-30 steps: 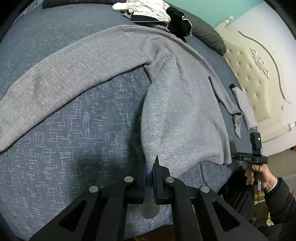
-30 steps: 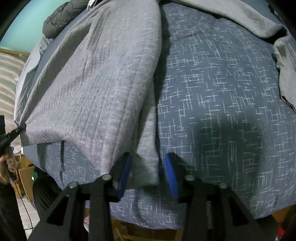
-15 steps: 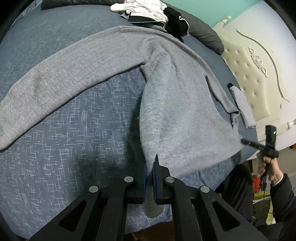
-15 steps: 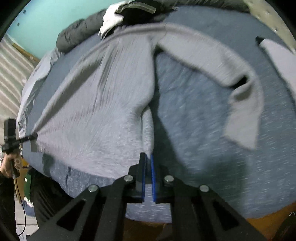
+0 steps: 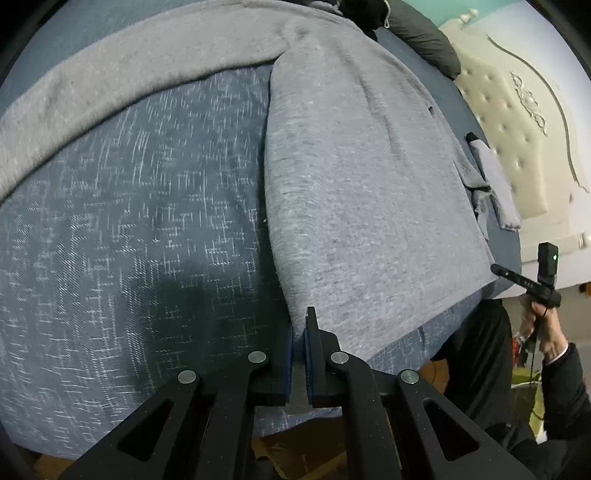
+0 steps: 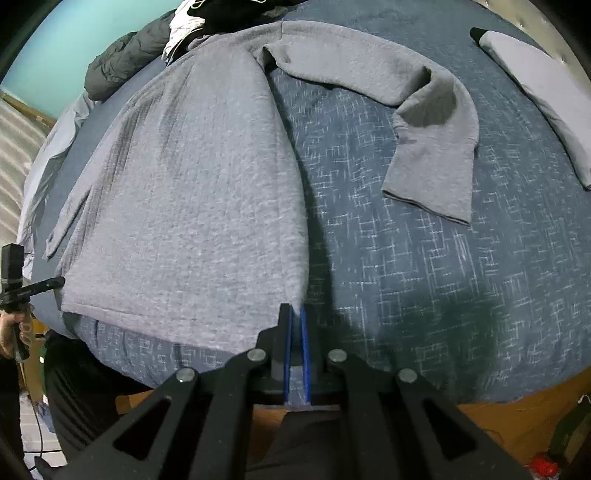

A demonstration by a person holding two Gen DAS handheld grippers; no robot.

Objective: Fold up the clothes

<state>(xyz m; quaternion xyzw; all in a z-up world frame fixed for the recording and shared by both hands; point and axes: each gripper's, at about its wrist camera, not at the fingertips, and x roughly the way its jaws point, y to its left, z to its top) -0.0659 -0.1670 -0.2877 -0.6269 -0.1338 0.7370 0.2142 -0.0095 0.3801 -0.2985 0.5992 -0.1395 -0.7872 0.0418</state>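
A grey knit sweater (image 5: 362, 192) lies spread on the blue patterned bed cover (image 5: 129, 240). My left gripper (image 5: 300, 332) is shut on the sweater's bottom left hem corner, near the bed's front edge. My right gripper (image 6: 295, 317) is shut on the other bottom hem corner of the sweater (image 6: 192, 192). One long sleeve (image 5: 122, 85) stretches far to the left. The other sleeve (image 6: 424, 122) lies bent on the cover, cuff toward the front. The hem between both grippers is pulled taut.
A folded pale grey garment (image 6: 543, 92) lies at the right by the cream tufted headboard (image 5: 517, 122). A dark jacket (image 6: 122, 62) and a pile of white and black clothes (image 6: 207, 18) sit at the far end. A person's hand (image 5: 546, 332) holds the right gripper's handle.
The right gripper closed on the hem corner, and both grippers drew the sweater's hem toward the front edge, flattening the body. The left camera sits lower and closer to the cover.
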